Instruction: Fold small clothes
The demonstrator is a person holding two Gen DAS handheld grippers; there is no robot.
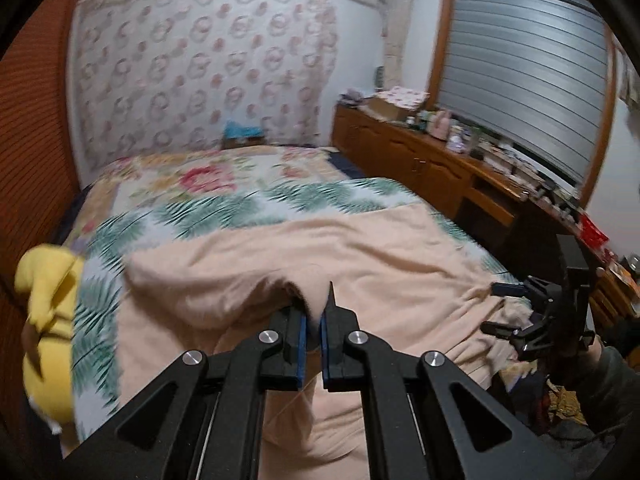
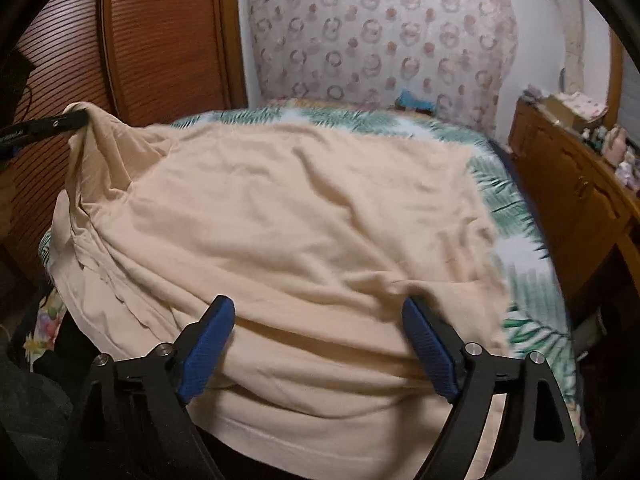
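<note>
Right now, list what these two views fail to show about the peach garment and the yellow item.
- Peach cotton garment: its near hem is cut off by the bottom edge and right tongs in the right wrist view, so its type is unclear.
- Its pinched fold, left wrist view: hidden inside the shut left tongs.
- Yellow fabric item, left wrist view: blurred and cut by the left edge.

Left tool: matte black linkage arms w/ triangular cut-outs, four round silver pivot screws, blue pads on inner faces of both fingers, black pointed tip on one finger. Right tool: same black frame, silver screws at pivots, textured blue pads, ribbed surface. Seen from left wrist view, right tool is all black, angular bracket body. Person: dark grey-green sleeve at the lower right edge.
</note>
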